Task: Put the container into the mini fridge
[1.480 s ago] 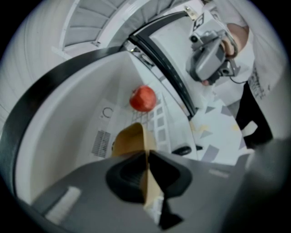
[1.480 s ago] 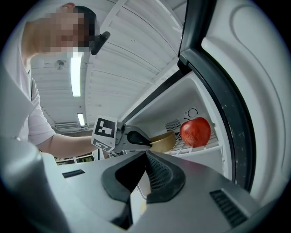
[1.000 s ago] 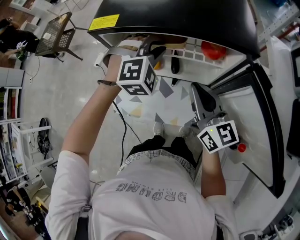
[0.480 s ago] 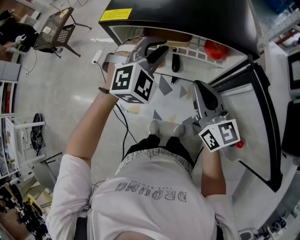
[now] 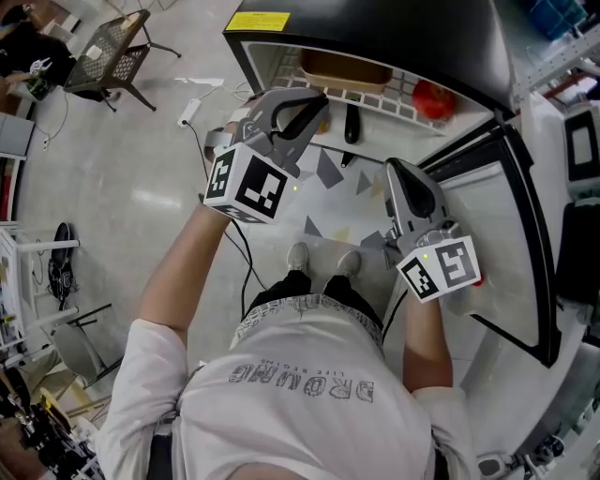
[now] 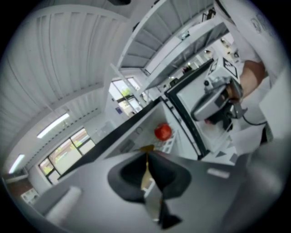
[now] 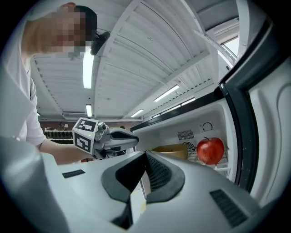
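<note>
Container (image 5: pixel 345 67) sits inside mini fridge (image 5: pixel 375 28); left gripper (image 5: pixel 314 101) and right gripper (image 5: pixel 405 171) fingers closed, empty.

Free room and obstructions before the mini fridge (image 5: pixel 255 58): the mouth is shown open at 12 o'clock, but its wire shelf (image 5: pixel 380 94) is taken up by the container (image 5: pixel 342 67) at centre, an apple (image 5: pixel 431 98) at 1 o'clock and an unidentified dark item (image 5: pixel 350 122) at the front edge between them. Passage is closed overhead by the black top (image 5: pixel 394 33) and bounded at 3 o'clock by the swung-out door (image 5: pixel 497 244). Bare floor (image 5: pixel 141 178) is seen from 8 to 11 o'clock, interrupted by a power strip (image 5: pixel 187 111) and a mesh chair (image 5: pixel 112 56) at 10 o'clock.
</note>
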`<state>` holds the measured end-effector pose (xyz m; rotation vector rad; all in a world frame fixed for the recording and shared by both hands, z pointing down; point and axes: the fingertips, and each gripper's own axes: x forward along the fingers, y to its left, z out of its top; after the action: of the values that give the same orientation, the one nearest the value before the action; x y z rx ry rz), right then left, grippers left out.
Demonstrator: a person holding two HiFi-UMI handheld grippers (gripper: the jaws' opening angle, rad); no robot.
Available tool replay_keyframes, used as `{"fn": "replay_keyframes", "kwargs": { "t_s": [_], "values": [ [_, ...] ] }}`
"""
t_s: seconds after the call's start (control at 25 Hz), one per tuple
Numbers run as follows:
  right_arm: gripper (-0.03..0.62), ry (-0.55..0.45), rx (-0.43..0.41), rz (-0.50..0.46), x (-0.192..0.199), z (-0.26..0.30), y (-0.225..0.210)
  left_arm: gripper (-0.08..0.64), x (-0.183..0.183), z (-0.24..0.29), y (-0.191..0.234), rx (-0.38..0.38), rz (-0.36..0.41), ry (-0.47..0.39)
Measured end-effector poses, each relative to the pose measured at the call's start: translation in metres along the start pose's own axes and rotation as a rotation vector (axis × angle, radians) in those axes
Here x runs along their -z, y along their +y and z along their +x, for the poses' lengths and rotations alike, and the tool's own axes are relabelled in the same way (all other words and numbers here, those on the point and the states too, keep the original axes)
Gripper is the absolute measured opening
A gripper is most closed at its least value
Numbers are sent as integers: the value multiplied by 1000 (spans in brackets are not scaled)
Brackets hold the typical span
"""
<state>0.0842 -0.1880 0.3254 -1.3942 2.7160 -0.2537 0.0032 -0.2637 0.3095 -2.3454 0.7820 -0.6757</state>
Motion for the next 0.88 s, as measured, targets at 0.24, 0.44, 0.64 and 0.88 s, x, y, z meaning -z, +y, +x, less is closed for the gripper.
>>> {"fn": "replay_keyframes", "kwargs": {
  "t_s": [0.24,0.44,0.64,0.88],
  "values": [
    [-2,5,-2,-33,-8,-1,10,9,-1,-23,0,-32,-118,-59],
    [-2,9,-4,-59,-12,-1,18,8,2,-36,-3,-36,-217,-93],
    [-2,10,-7,-80,-15,1,26,8,4,-47,-6,-36,-291,-132],
    [-2,13,-8,-95,-17,3,33,6,14,-56,-13,-39,-387,-156]
  ]
}}
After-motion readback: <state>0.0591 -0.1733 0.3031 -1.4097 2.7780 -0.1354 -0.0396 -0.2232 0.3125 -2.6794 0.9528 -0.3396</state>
